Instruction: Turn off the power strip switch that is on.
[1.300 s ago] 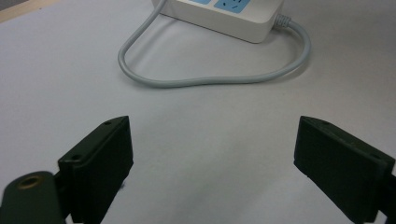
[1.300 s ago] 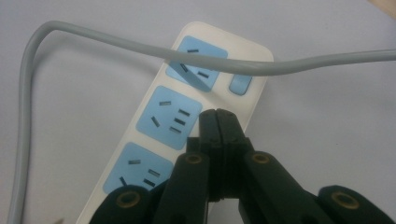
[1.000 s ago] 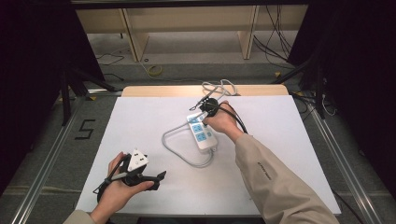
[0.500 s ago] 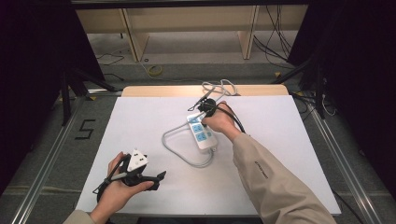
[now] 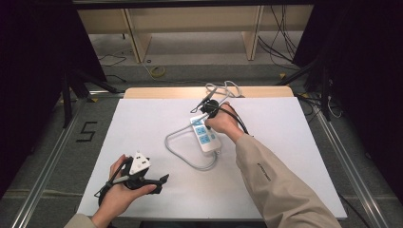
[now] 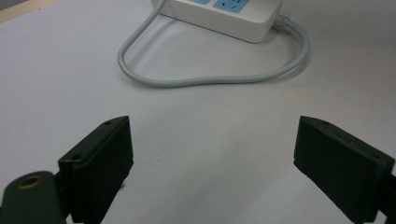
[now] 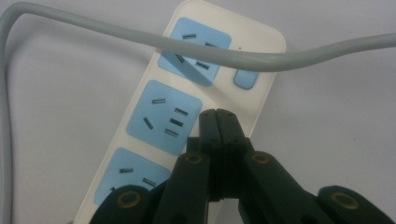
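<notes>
A white power strip (image 5: 207, 140) with blue sockets lies mid-table, its grey cable (image 5: 178, 151) looping to the left of it. My right gripper (image 5: 205, 116) hangs over the strip's far end. In the right gripper view the right gripper (image 7: 218, 114) is shut with nothing in it, its tips over the power strip (image 7: 140, 84) beside the middle socket, and the cable (image 7: 280, 56) crosses the top socket. My left gripper (image 5: 160, 183) rests near the front left of the table. It stands wide open (image 6: 212, 135), facing the cable loop (image 6: 210, 80) and the strip (image 6: 233, 18).
The white table sheet (image 5: 294, 142) has bare room on the right and at the far left. A coil of cable with a plug (image 5: 228, 88) lies at the table's back edge. Wooden shelving (image 5: 190, 28) stands beyond, with dark stands on both sides.
</notes>
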The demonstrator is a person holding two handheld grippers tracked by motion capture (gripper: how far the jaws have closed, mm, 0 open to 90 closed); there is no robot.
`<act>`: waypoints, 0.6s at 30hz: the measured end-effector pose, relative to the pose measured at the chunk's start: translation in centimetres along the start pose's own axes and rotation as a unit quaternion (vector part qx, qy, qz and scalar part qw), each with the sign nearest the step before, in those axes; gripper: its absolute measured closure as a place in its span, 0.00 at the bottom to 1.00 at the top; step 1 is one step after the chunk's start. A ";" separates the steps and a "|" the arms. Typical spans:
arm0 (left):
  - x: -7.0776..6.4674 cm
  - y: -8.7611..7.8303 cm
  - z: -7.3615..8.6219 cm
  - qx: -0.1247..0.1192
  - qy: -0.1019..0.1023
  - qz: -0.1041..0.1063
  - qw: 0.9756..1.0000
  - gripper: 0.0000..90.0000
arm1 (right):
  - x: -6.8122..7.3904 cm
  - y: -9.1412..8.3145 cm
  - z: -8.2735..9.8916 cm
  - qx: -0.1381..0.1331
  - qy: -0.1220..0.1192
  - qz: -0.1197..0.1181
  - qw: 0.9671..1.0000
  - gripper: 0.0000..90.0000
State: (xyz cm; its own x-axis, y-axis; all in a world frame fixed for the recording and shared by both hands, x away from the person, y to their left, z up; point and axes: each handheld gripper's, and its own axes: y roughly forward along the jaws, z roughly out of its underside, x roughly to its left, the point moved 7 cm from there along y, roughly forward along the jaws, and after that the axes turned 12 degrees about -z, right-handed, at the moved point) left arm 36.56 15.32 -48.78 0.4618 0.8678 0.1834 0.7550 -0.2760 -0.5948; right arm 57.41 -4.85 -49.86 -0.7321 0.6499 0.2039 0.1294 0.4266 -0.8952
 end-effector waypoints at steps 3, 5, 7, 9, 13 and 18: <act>0.0 0.0 0.0 0.001 0.000 0.000 1.000 0.13 | 0.1 0.0 0.0 0.004 0.000 0.002 1.000 1.00; 0.0 0.0 0.0 0.000 0.002 0.000 1.000 0.13 | 0.1 0.0 0.0 0.006 -0.001 0.002 1.000 1.00; 0.0 0.0 0.0 0.001 0.001 0.000 1.000 0.13 | 0.1 0.0 -0.1 0.008 0.002 0.000 1.000 1.00; 0.0 0.0 0.0 0.000 0.000 0.000 1.000 0.13 | 0.1 0.0 -0.1 0.011 0.003 0.001 1.000 1.00; 0.0 0.0 0.0 0.001 0.001 0.000 1.000 0.13 | 0.2 0.1 -0.2 0.017 -0.001 0.006 1.000 1.00; 0.0 0.0 0.0 -0.001 -0.001 0.000 1.000 0.13 | 0.3 0.2 -0.3 0.022 -0.002 0.016 1.000 1.00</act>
State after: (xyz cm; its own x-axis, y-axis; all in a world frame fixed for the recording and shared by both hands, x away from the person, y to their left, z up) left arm 36.53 15.30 -48.77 0.4612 0.8683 0.1826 0.7561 -0.2769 -0.5930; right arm 57.43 -4.39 -49.81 -0.7303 0.6606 0.1739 0.1233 0.3778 -0.9176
